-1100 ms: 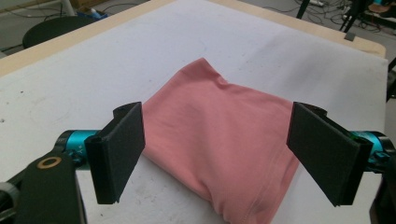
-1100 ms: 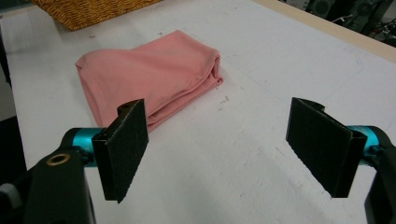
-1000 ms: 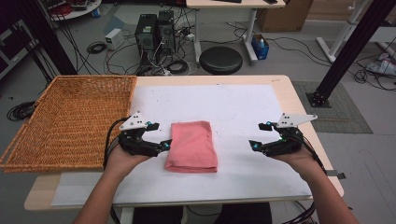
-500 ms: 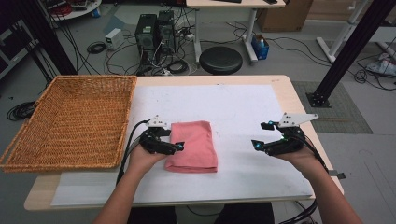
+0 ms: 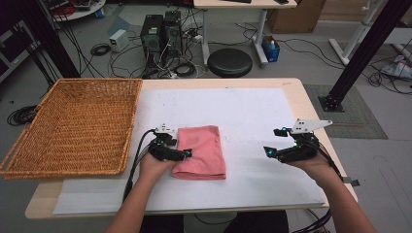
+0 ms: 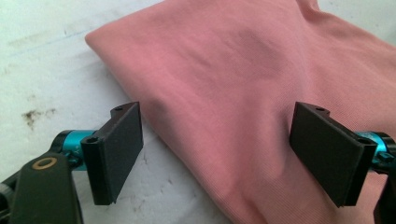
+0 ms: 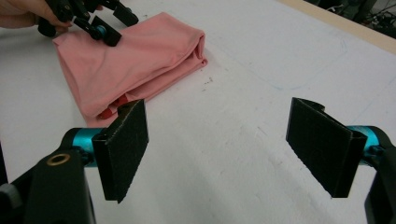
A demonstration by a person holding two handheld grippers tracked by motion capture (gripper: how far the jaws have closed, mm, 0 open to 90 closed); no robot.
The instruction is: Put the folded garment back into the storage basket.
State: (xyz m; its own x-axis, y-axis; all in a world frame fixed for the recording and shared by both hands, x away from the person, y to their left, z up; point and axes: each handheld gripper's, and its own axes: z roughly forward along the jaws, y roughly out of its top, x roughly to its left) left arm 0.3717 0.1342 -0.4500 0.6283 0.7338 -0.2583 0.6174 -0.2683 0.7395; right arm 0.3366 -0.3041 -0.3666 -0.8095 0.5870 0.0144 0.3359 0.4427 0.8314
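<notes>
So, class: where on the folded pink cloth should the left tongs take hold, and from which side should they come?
Probably the left edge of the folded pink cloth, approached from the wicker basket side. The layers lie flat and stacked there, so one jaw can slide under while the other comes down on top. The left tongs already stand open astride that edge, not yet pinching.

One folded pink cloth [image 5: 200, 152], one wicker basket [image 5: 73, 125], two grippers, left gripper [image 5: 187, 153], right gripper [image 5: 266, 151], one table [image 5: 296, 92]
</notes>
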